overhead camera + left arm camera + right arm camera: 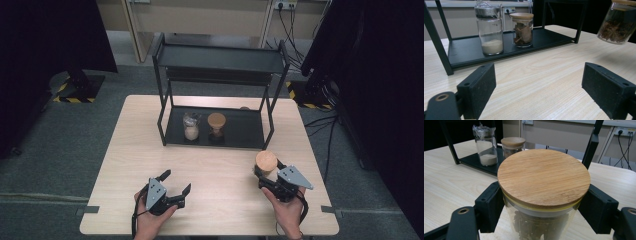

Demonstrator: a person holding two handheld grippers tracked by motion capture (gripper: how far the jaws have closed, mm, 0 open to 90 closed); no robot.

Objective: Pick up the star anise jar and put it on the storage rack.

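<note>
My right gripper [263,175] is shut on a glass jar with a bamboo lid [266,161], held just above the table at the front right. In the right gripper view the lid [544,176] sits between both black pads [489,206], with brown spice under it. The same jar [617,23] hangs at the upper right of the left gripper view. My left gripper [176,182] rests open at the front left; its pads [477,87] have nothing between them. On the black rack's lower shelf [245,131] stand a metal-capped jar of white powder [191,126] and a second bamboo-lidded jar [216,125].
The two-tier black metal rack [220,60] stands at the table's far middle, its upper shelf bare. Its front posts [271,122] frame the lower shelf. Dark stands and cables flank the table on the floor.
</note>
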